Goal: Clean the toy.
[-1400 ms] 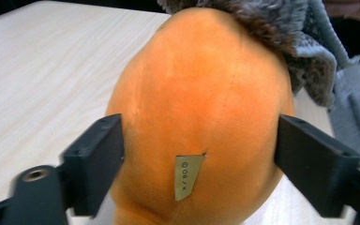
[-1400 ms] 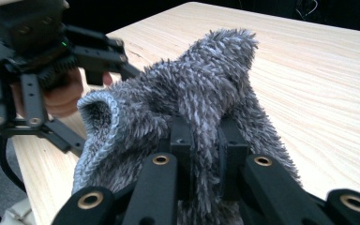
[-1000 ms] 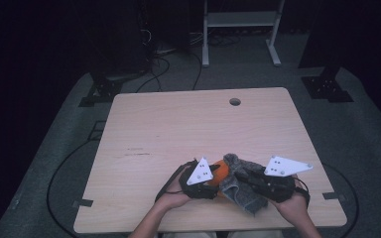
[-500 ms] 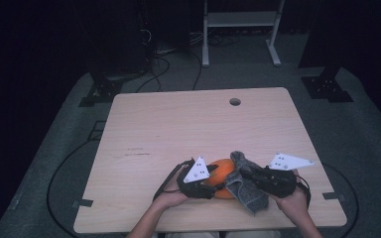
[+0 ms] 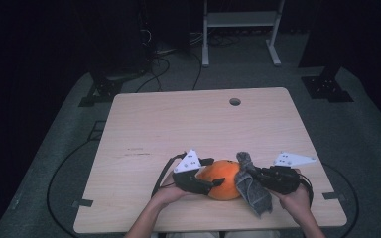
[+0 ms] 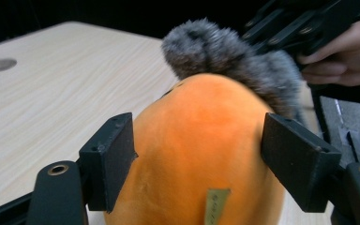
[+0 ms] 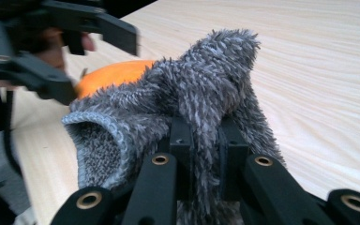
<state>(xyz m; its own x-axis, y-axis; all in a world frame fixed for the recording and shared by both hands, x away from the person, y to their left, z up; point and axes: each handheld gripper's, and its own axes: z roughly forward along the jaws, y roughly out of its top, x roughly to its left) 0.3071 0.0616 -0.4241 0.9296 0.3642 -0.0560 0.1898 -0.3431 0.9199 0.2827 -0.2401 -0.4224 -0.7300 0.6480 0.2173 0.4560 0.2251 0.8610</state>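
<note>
The rectangular light wooden table (image 5: 178,129) stands on grey carpet in a dark room. Near its front edge lies the round orange plush toy (image 5: 222,179). The left gripper (image 5: 213,173) holds this toy, jaws pressed against its two sides. Touching the toy's right side hangs the fuzzy grey sock (image 5: 253,188), clamped between the closed jaws of the right gripper (image 5: 250,174). Beyond the toy, a small round hole (image 5: 234,101) marks the tabletop's far edge. Farther back stand a white metal frame (image 5: 240,29) and black cables (image 5: 158,62).
</note>
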